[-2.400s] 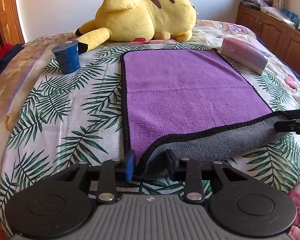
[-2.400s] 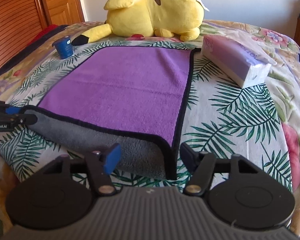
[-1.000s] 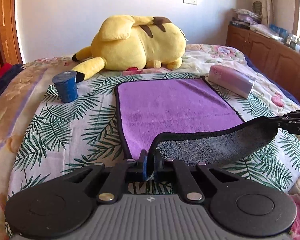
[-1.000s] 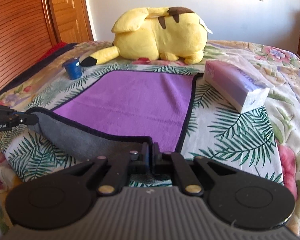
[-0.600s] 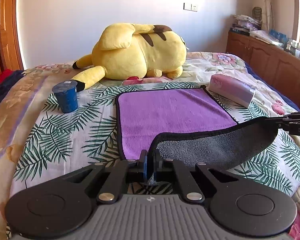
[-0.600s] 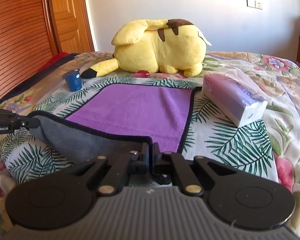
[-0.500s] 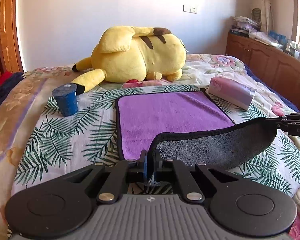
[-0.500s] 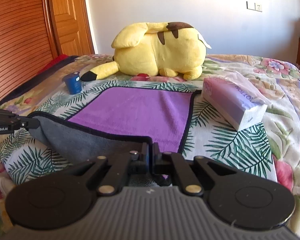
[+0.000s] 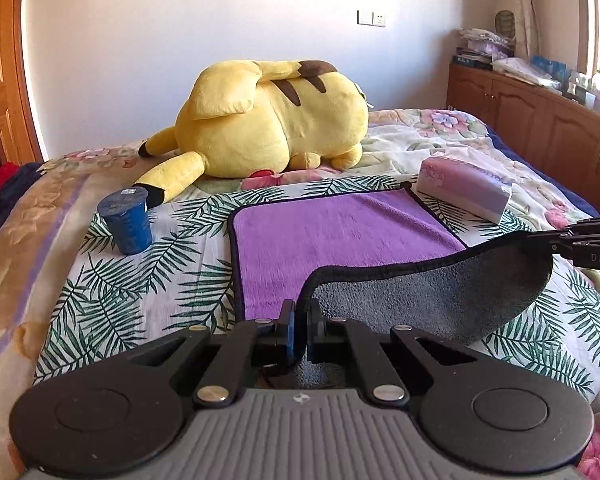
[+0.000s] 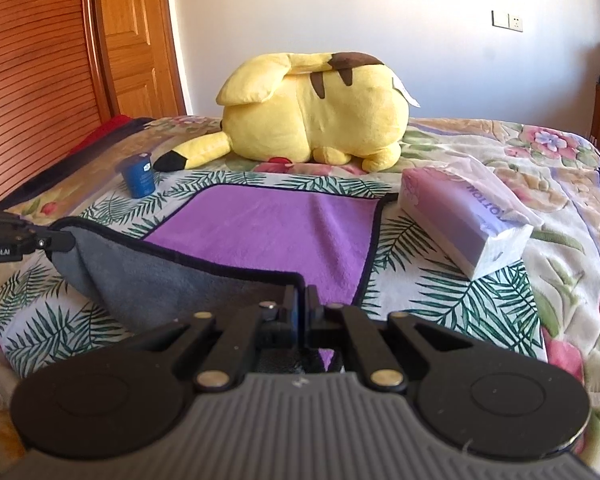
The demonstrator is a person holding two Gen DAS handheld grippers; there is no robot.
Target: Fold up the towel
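Note:
A purple towel (image 9: pixel 340 232) with a grey underside and black hem lies on the leaf-print bedspread; it also shows in the right wrist view (image 10: pixel 276 232). My left gripper (image 9: pixel 301 322) is shut on the towel's near left corner. My right gripper (image 10: pixel 302 304) is shut on the near right corner. Both corners are lifted above the bed, so the near edge hangs between them with the grey underside (image 9: pixel 432 300) facing me. The far half lies flat.
A yellow plush toy (image 9: pixel 268 124) lies beyond the towel. A blue cup (image 9: pixel 126 220) stands left of the towel. A purple tissue pack (image 9: pixel 464 188) lies by its far right corner. Wooden cabinets (image 9: pixel 540 128) line the right side, and a wooden door (image 10: pixel 60 60) the left.
Both grippers closed on the near corners and have lifted them. The near edge has risen off the bed and moved toward the plush toy.

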